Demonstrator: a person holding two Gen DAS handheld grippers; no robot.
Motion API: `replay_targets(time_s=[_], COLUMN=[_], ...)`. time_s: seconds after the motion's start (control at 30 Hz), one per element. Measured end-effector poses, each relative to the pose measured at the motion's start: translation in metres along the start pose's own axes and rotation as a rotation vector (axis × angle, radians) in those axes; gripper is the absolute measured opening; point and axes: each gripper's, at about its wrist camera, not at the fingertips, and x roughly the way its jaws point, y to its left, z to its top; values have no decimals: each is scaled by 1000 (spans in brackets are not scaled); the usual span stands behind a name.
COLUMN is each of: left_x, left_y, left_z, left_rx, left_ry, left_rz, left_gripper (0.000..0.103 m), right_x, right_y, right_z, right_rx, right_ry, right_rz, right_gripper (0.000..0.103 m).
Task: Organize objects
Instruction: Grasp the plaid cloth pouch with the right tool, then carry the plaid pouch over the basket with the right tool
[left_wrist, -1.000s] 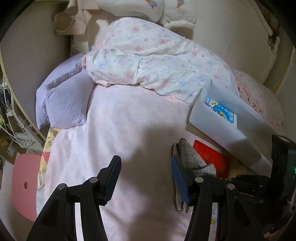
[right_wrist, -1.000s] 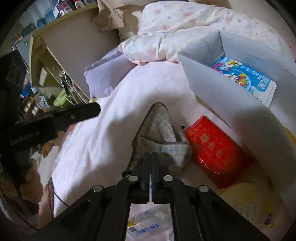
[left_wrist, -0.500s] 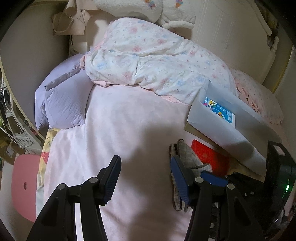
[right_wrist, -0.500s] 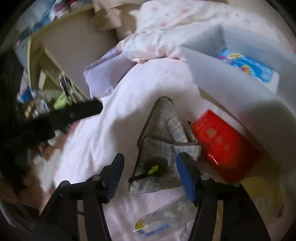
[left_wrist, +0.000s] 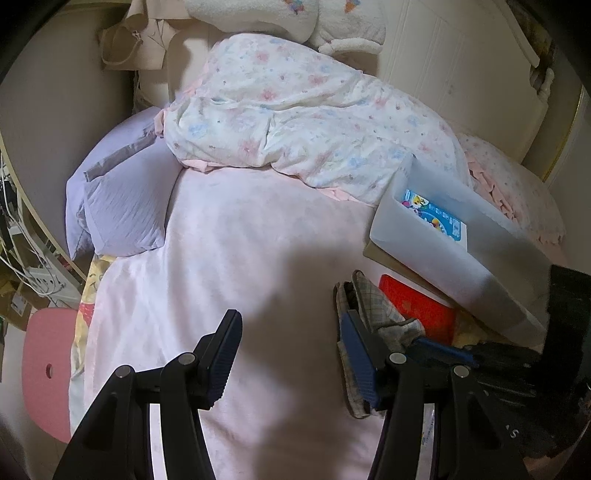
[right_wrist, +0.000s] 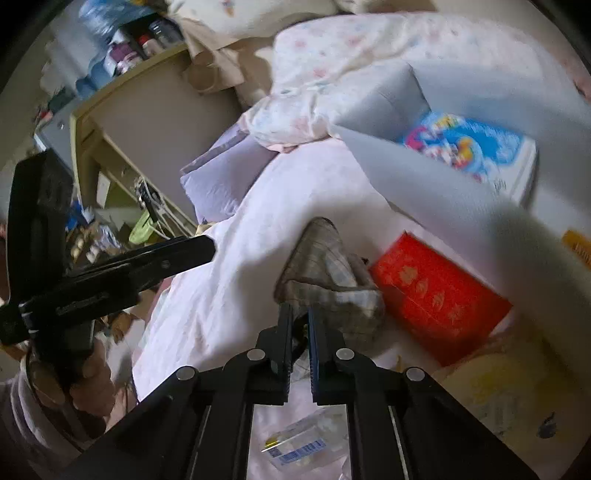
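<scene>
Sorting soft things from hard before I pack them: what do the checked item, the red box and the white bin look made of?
Checked item: woven cloth, matte; it creases and slumps.
Red box: probably card with a glossy wrap or print; flat faces, crisp edges, slight sheen.
White bin: seemingly translucent matte plastic; thin stiff walls, the blue pack inside only faintly shadowed through.

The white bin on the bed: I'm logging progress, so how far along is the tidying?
Done: one blue printed box already lies in the white bin. In hand: the right gripper is closing on a small dark item by the checked cloth; the left gripper is open and empty. Left: the cloth, the red box and the clear packet are on the bed outside the bin.
</scene>
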Motion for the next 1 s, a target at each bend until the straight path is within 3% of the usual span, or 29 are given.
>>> replay_targets(time_s=[0.1,0.17,0.2,0.37,0.5,0.53,0.6,0.67,1.0], left_x=[0,0,0,0,1,1,1,0,-15], left_y=[1,3,3,3,4,4,4,4,-8], left_z=[0,0,0,0,1,0,1,1,7], left_rx=[-9,-16,-18,-21,-15,-14,-14,-15,18], left_ry=[-2,1,2,6,10,11,10,7,-36], left_rz=[-2,-6,-7,-13,-12,-12,-12,-13,-24], left_gripper=[54,54,54,54,54,54,54,54,54], right_x=[-4,-1,1,20,23,23,16,11,-27], right_y=[10,11,9,-4,3,4,1,-4,7], right_z=[2,3,1,-11,-14,-14,-13,-10,13], right_rx=[-32,-27,-14,38,13,9,11,21,9], right_ry=[-6,6,10,94,83,75,32,21,-90], right_rz=[-102,-135,-139,-112,-109,-113,-124,-68,26], right_gripper=[20,56,61,63,63,60,33,4,2])
